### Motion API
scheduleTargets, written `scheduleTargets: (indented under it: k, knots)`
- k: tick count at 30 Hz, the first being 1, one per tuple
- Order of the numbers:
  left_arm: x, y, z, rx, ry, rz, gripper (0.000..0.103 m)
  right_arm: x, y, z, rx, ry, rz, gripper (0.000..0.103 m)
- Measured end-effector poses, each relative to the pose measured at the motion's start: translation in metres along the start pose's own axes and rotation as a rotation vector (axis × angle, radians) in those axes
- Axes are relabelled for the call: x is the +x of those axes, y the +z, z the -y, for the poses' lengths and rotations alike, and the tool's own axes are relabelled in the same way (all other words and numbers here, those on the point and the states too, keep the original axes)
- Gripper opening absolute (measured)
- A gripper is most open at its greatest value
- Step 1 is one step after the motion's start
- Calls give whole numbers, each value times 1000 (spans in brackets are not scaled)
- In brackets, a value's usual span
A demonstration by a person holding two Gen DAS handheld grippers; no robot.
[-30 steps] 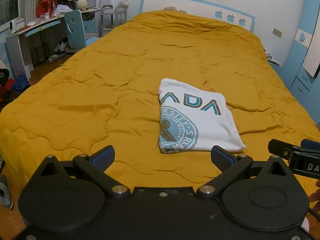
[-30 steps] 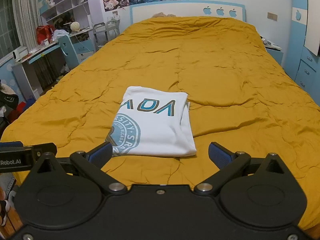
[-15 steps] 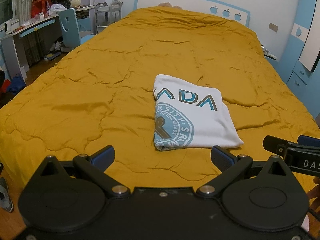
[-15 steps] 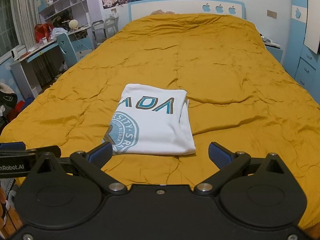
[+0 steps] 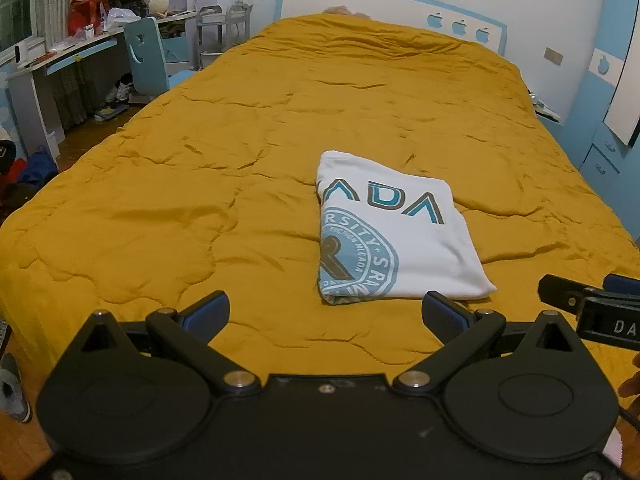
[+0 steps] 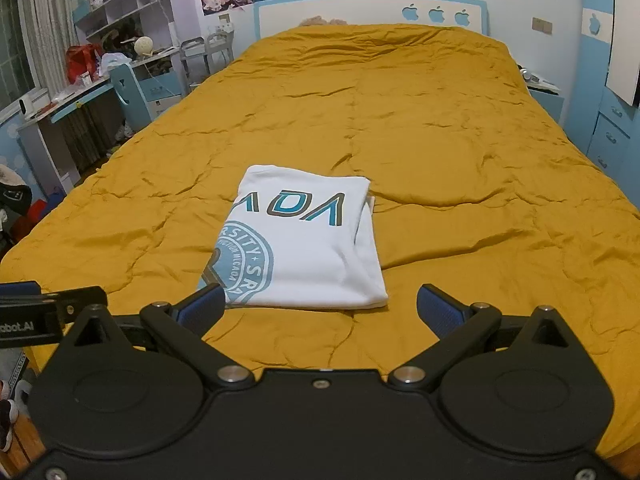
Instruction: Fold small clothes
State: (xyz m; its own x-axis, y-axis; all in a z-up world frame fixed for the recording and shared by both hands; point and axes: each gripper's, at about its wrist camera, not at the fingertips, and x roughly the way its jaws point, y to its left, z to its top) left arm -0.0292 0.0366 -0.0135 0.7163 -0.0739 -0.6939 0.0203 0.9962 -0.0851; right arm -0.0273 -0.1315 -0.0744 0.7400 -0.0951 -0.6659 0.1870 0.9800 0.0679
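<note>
With the shirt (image 5: 394, 240) lying folded near the foot of the bed (image 5: 240, 140), my left gripper (image 5: 326, 314) and right gripper (image 6: 320, 308) hang wide open and empty, so folding looks finished, calling only for withdrawal.

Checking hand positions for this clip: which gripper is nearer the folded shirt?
Right, by a little. The right gripper sits squarely before the shirt; the left gripper is off to its left. Both are open, touching nothing.

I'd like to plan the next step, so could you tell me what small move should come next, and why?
Probably draw both grippers back: the white T-shirt already lies folded on the orange quilt, and the left gripper and right gripper are open, holding nothing.
</note>
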Motion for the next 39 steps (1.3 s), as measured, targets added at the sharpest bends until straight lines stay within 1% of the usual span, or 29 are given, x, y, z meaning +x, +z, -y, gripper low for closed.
scheduleTargets:
  k: [9,39]
  knots:
    - [0,2,-4,-12,18,-2,103,1,0,2,-6,-8,-3,103]
    - [2,3,-5,-5,23,-8,103,2,0,2,-16,-2,-17,103]
